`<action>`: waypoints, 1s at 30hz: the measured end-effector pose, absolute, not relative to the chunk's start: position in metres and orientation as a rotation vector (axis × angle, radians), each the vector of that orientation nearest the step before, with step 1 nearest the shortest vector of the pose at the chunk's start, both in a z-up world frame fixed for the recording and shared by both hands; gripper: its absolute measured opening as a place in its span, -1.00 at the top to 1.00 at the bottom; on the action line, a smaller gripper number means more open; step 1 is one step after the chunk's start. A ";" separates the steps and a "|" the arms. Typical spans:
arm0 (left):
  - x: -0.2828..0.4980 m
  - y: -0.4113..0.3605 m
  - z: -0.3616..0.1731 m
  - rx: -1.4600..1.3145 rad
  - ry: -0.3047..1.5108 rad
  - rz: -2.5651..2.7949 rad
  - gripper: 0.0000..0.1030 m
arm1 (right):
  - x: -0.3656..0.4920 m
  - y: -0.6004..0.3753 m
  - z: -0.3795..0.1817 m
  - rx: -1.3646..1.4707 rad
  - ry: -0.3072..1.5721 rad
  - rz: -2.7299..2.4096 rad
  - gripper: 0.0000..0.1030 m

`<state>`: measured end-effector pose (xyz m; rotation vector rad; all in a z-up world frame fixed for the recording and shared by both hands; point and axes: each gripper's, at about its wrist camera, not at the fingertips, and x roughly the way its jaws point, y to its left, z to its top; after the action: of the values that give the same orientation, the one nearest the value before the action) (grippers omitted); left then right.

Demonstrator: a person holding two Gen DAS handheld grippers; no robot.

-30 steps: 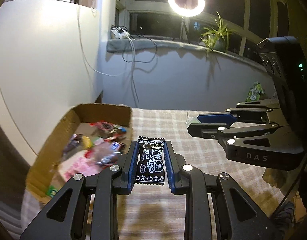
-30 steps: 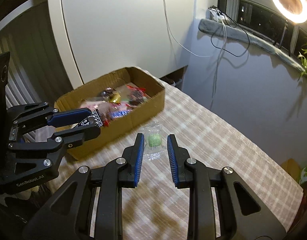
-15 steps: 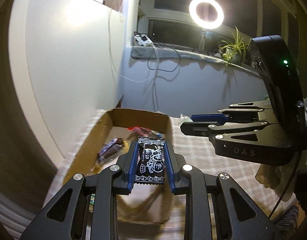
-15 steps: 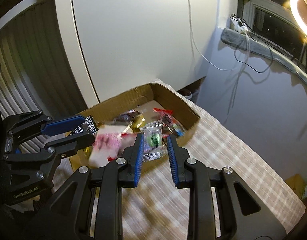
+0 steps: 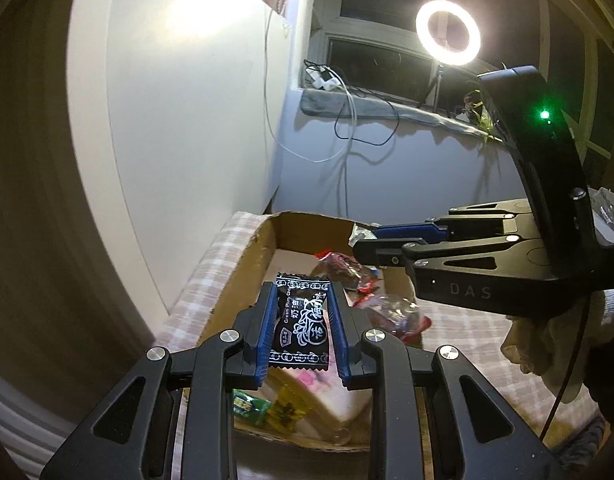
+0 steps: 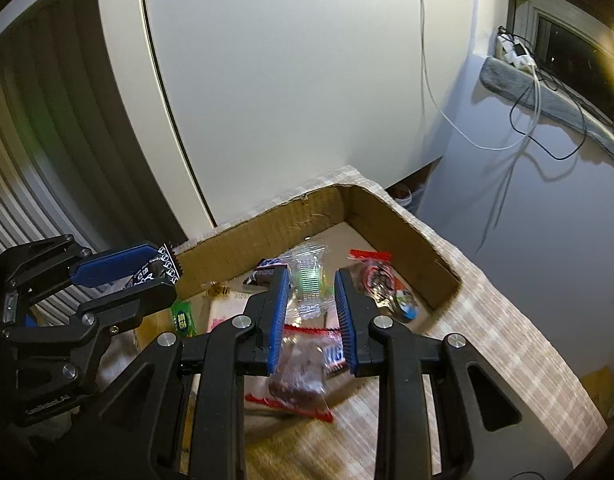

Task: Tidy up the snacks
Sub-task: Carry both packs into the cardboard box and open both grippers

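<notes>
My left gripper (image 5: 301, 292) is shut on a black candy packet (image 5: 301, 322) with white print, held above the near part of the open cardboard box (image 5: 243, 268). My right gripper (image 6: 310, 276) is shut on a clear wrapper with a green sweet (image 6: 309, 280), also hanging over the box (image 6: 267, 224). Inside the box lie several snacks: red-trimmed packets (image 6: 377, 276), a pink-and-white pack (image 5: 323, 390), a green packet (image 6: 183, 316). The left gripper (image 6: 155, 276) with its black packet shows at the left of the right wrist view; the right gripper (image 5: 367, 240) shows at the right of the left wrist view.
The box sits at the corner of a checked tablecloth (image 6: 507, 340), close to a white cabinet door (image 6: 287, 80). A lit ring light (image 5: 447, 33), a windowsill with cables (image 5: 347, 100) and a plant stand behind. A white cloth-covered hand (image 5: 547, 344) is at the right.
Both grippers have travelled left across the table with their sweets, from beside the box to above it. The box now fills the space under the fingers in both views.
</notes>
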<state>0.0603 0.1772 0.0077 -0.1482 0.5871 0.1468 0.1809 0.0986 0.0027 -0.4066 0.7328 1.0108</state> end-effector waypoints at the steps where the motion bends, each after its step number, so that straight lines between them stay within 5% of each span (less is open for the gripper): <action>1: 0.060 0.179 0.007 -0.150 0.587 0.148 0.53 | 0.181 0.100 0.002 -0.408 0.735 1.013 0.52; 23: 0.068 0.190 0.003 -0.162 0.603 0.150 0.52 | 0.192 0.112 -0.008 -0.422 0.755 1.002 0.51; 24: 0.068 0.190 0.002 -0.162 0.602 0.151 0.50 | 0.192 0.112 -0.008 -0.423 0.755 1.000 0.45; 28: 0.065 0.189 0.003 -0.157 0.596 0.159 -0.02 | 0.192 0.110 -0.005 -0.424 0.723 0.967 -0.37; 30: 0.065 0.189 0.003 -0.153 0.594 0.163 -0.08 | 0.192 0.109 -0.003 -0.425 0.710 0.955 -0.53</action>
<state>0.0651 0.1890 0.0027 -0.1533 0.5945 0.1629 0.1918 0.1089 -0.0031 -0.4250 0.7099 0.9554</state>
